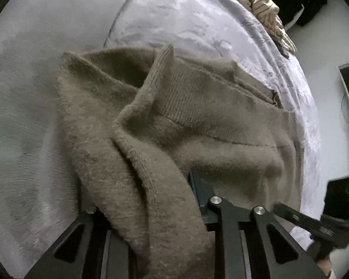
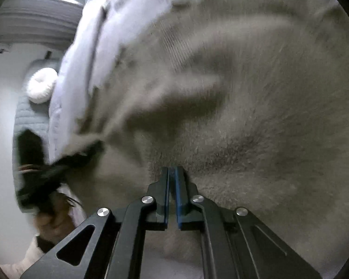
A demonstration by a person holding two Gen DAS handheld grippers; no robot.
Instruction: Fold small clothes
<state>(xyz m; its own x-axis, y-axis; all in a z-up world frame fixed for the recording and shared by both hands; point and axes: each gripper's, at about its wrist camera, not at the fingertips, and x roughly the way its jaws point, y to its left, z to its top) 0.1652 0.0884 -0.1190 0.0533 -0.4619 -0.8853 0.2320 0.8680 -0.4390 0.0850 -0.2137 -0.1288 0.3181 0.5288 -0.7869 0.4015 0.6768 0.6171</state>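
The left tool (image 1: 149,200) is clamped on a thick fold of the brown knitted sweater (image 1: 186,121), the wool bunched between its pads and spilling back over the linkage. The right tool (image 2: 173,174) has its pads pressed together with the tips against the same sweater (image 2: 244,93); whether any knit is pinched between them cannot be told. Ahead of both tools the garment lies rumpled on the pale grey bedspread (image 1: 186,16) — a striped cloth (image 1: 265,7) sits far beyond. To fold well, I judge both grips should carry one edge across level and taut, so no crease gets trapped. No label or writing is readable.
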